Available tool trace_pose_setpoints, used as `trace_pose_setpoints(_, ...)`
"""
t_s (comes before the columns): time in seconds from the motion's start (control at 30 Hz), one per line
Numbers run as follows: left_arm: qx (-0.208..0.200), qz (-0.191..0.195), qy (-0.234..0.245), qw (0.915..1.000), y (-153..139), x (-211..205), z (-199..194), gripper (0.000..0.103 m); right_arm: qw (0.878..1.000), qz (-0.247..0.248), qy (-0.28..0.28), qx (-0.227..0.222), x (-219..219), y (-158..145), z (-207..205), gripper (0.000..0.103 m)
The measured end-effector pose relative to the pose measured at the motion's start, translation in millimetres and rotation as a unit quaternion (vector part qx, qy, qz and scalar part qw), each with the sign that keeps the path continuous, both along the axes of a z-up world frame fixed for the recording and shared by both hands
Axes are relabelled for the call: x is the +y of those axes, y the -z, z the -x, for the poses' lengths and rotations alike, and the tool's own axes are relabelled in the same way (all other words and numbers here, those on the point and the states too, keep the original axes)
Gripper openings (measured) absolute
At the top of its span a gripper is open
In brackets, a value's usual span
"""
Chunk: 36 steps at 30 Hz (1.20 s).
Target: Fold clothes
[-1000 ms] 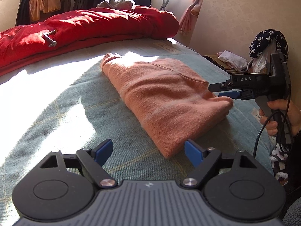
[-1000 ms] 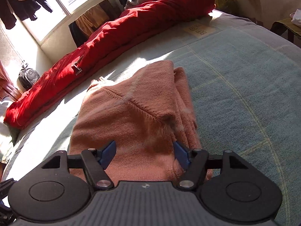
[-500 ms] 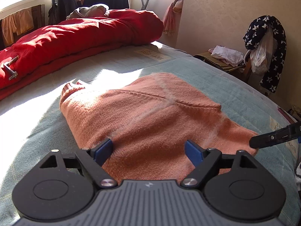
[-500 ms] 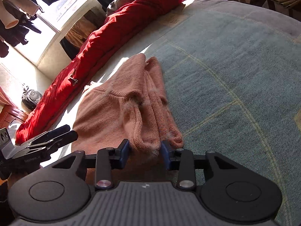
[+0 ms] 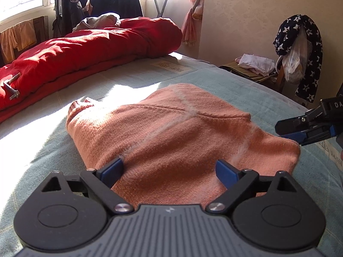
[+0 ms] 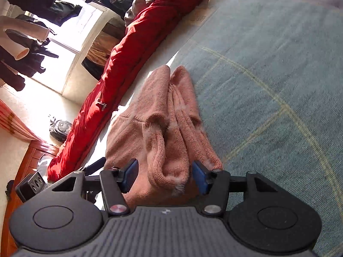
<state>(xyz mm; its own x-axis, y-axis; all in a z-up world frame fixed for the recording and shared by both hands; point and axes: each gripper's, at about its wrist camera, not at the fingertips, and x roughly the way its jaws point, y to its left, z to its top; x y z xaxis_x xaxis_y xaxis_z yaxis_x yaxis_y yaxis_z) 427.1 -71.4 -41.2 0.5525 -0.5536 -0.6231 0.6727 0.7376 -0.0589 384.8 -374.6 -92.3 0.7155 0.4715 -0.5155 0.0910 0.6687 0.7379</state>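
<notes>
1. Between the blue pads of the left gripper (image 5: pixel 169 168): only the near edge of the folded sweater (image 5: pixel 175 132). Fingers spread wide, nothing pinched, pads sit low over the knit.
2. Right gripper (image 6: pixel 165 174): fingers apart, straddling a thick rolled fold at the sweater's end. One blue pad (image 6: pixel 131 172) sits left of the fold and the other right of it, gaps visible on both sides, so not clamped.
3. From the left wrist view, the right gripper's tip is at the sweater's far right corner, just beside the fabric; contact unclear.
4. From the right wrist view, part of the left gripper shows at lower left, beside the sweater's other edge.
5. Sweater: salmon pink knit, folded into a rough rectangle, lying flat mid-bed on the blue-green blanket (image 6: pixel 268 85). Pale fuzzy creases cross its top.
6. Red duvet (image 5: pixel 85 49) bunched along the far side of the bed, well apart from the sweater, with a metal bracket lying on it.
7. Beyond the bed: dark jackets (image 5: pixel 96 2) hanging at the sunlit window.
8. Right wall: star-print cloth (image 5: pixel 300 49) draped over a chair with a plastic bag.
</notes>
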Motion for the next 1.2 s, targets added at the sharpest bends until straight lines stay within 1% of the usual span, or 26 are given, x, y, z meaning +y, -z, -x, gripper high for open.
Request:
trace_pose_setpoints(0.1, 0.002, 0.012, 0.004, 0.9999, 0.4, 4.7, -1.5, 0.093, 1.0, 0.02, -0.014, -0.006, 4.4, 2.0, -29.8, 0.063)
trace_pose_setpoints(0.2, 0.007, 0.026, 0.007, 0.9996, 0.7, 10.4, -2.8, 0.093, 0.999, 0.018, -0.032, 0.0, 7.9, 13.8, -56.0, 0.063)
trace_pose_setpoints(0.27, 0.008, 0.034, 0.007, 0.9994, 1.5, 12.8, -3.1, 0.093, 0.999, 0.013, -0.044, -0.004, 9.2, 16.0, -65.9, 0.069)
trace_pose_setpoints(0.33, 0.007, 0.036, 0.007, 0.9993, 1.7, 13.3, -2.4, 0.093, 0.998, 0.01, -0.053, -0.017, 9.9, 10.5, -66.1, 0.069)
trace_pose_setpoints(0.37, 0.007, 0.037, 0.006, 0.9993, 1.7, 13.6, -1.9, 0.093, 0.998, 0.01, -0.057, -0.024, 10.4, 7.0, -65.3, 0.067)
trace_pose_setpoints(0.43, 0.007, 0.038, 0.005, 0.9992, 1.8, 13.8, -1.0, 0.093, 0.996, 0.014, -0.073, -0.054, 14.0, -3.9, -60.2, 0.064)
trace_pose_setpoints(0.53, 0.009, 0.05, 0.006, 0.9987, 2.0, 16.5, -2.1, 0.093, 0.995, 0.017, -0.087, -0.053, 18.0, 0.9, -68.5, 0.064)
trace_pose_setpoints(0.6, 0.013, 0.058, 0.006, 0.9982, 1.5, 19.3, -3.2, 0.093, 0.996, -0.001, -0.083, -0.043, 16.4, 14.9, -78.5, 0.055)
trace_pose_setpoints(0.63, 0.014, 0.061, 0.004, 0.998, 0.8, 20.9, -3.4, 0.093, 0.996, -0.013, -0.079, -0.037, 15.0, 22.9, -83.8, 0.048)
trace_pose_setpoints(0.67, 0.017, 0.063, 0.001, 0.9979, -0.8, 23.0, -3.5, 0.093, 0.996, -0.011, -0.076, -0.033, 16.3, 25.6, -86.9, 0.038)
trace_pose_setpoints(0.73, 0.015, 0.066, -0.001, 0.9977, -5.3, 27.7, -2.6, 0.093, 0.997, 0.009, -0.072, -0.024, 22.0, 24.5, -90.5, 0.032)
trace_pose_setpoints(0.87, -0.005, 0.068, 0.017, 0.9975, -17.3, 31.7, -3.4, 0.093, 0.996, 0.045, -0.067, -0.027, 25.3, 6.7, -87.9, 0.028)
trace_pose_setpoints(0.93, -0.018, 0.062, 0.024, 0.9976, -20.6, 28.2, -7.7, 0.093, 0.995, 0.063, -0.065, -0.029, 26.6, -3.0, -86.1, 0.028)
trace_pose_setpoints(1.03, -0.028, 0.051, 0.032, 0.9978, -21.7, 16.3, -22.9, 0.093, 0.993, 0.09, -0.062, -0.033, 28.5, -17.6, -83.4, 0.027)
trace_pose_setpoints(1.13, 0.003, 0.041, 0.038, 0.9985, -9.3, 2.9, -44.8, 0.093, 0.993, 0.102, -0.058, -0.009, 26.8, -6.5, -85.0, 0.027)
trace_pose_setpoints(1.2, 0.026, 0.033, 0.038, 0.9984, 2.2, -5.0, -58.8, 0.093, 0.994, 0.097, -0.057, -0.003, 24.1, 2.9, -86.5, 0.027)
